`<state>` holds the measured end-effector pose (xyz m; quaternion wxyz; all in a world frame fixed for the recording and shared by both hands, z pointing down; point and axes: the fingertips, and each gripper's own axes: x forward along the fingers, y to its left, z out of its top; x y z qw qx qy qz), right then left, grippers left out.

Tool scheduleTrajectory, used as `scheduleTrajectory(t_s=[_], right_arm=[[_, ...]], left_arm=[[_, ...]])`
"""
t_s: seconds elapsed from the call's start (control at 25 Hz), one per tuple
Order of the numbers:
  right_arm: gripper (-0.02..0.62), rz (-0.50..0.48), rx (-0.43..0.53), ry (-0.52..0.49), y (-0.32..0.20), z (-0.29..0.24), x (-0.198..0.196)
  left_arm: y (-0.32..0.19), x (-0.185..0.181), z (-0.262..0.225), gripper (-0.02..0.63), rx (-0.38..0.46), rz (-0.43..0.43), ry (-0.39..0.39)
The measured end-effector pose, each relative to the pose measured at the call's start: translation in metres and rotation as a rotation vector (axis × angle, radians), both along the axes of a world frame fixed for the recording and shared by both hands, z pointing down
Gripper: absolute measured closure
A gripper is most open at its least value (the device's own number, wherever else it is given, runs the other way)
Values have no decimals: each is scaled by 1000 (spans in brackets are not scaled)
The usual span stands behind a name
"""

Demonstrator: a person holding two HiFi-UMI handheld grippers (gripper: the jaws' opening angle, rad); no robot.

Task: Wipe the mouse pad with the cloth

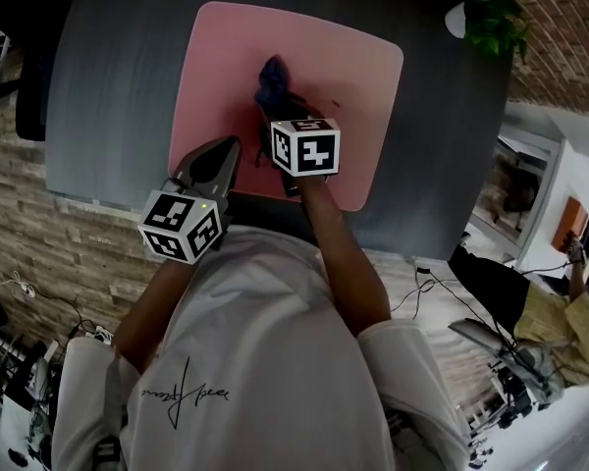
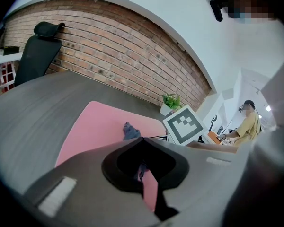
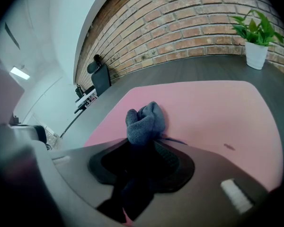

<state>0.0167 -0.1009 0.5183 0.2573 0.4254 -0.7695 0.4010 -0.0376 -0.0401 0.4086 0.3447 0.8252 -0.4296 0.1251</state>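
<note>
The pink mouse pad (image 1: 353, 77) lies on a dark grey round table (image 1: 118, 86). My right gripper (image 1: 274, 114) is over the pad's middle, shut on a blue-grey cloth (image 1: 271, 77) that bunches up beyond its tips. In the right gripper view the cloth (image 3: 145, 120) sticks out of the shut right gripper (image 3: 143, 140) and rests on the pad (image 3: 213, 112). My left gripper (image 1: 233, 148) is at the pad's near left edge, shut with nothing in it. In the left gripper view its tips (image 2: 141, 139) meet over the pad (image 2: 97, 126), with the cloth (image 2: 130, 130) just beyond.
A potted plant (image 1: 491, 16) stands at the table's far right edge. A black office chair (image 2: 37, 51) is at the far left side. A small dark speck (image 3: 229, 147) marks the pad. A person (image 1: 560, 312) sits at a cluttered desk on the right.
</note>
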Motion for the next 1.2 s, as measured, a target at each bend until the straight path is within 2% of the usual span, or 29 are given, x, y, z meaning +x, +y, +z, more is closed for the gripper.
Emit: scheduleTrajectory(t_s=[0.52, 1.2], right_arm=[[454, 24, -3, 14, 6, 0, 25], [454, 10, -8, 42, 16, 3, 54]], left_arm=[[1, 2, 3, 597, -10, -4, 1], [5, 0, 6, 595, -21, -12, 15]])
